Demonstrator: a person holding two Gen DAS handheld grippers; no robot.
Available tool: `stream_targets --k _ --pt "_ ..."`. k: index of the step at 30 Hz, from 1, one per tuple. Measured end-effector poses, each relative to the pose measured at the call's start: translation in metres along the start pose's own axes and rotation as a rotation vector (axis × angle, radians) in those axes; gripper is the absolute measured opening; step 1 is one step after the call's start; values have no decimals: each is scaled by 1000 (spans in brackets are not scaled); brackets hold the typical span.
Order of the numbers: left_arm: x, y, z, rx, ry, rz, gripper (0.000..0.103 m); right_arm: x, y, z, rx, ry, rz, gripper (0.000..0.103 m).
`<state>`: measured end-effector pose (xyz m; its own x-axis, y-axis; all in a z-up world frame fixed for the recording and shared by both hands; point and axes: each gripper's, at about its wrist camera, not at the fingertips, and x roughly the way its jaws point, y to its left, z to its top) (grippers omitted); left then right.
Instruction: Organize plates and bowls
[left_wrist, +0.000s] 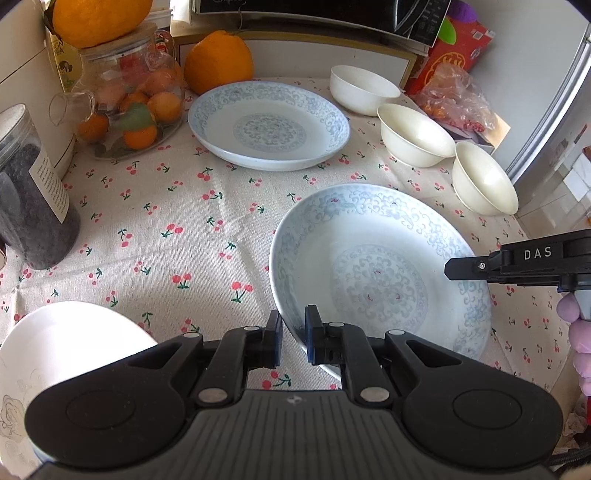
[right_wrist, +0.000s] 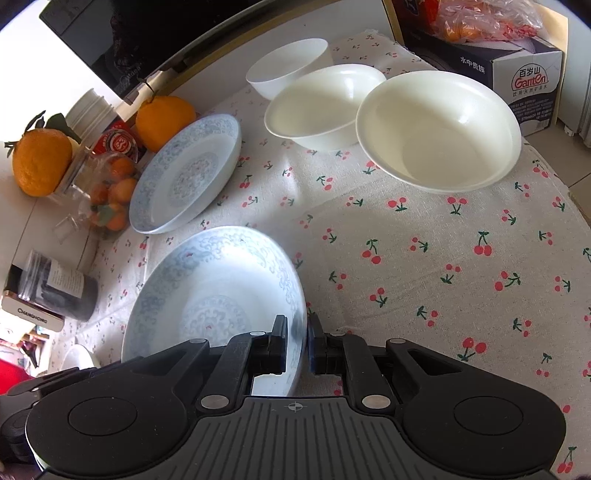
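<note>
Both grippers pinch the near blue-patterned plate (left_wrist: 380, 280) at opposite rims: left gripper (left_wrist: 293, 336) jaws straddle its near edge, right gripper (right_wrist: 297, 345) jaws clamp the other. It sits tilted above the desk (left_wrist: 166, 229). Uneven lifting could slip the glazed rim. Beyond lie the far plate (left_wrist: 269, 125) and three cream bowls (left_wrist: 415, 134).
</note>
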<state>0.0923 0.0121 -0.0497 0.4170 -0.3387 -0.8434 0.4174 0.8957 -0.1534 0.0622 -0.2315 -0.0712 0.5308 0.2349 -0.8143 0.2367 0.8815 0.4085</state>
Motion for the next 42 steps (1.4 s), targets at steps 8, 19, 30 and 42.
stream_targets --k 8,19,30,42 --pt "-1 -2 -1 -5 11 2 11 2 3 0 -25 1 -19 12" --pt "-3 -5 4 4 -1 35 17 2 7 2 -46 10 -23 16" --pt "-10 -3 22 -61 -84 82 75 -13 17 10 -54 -34 40 75" --pt "-30 10 63 -173 -169 187 103 -20 31 51 -35 -85 76 91"
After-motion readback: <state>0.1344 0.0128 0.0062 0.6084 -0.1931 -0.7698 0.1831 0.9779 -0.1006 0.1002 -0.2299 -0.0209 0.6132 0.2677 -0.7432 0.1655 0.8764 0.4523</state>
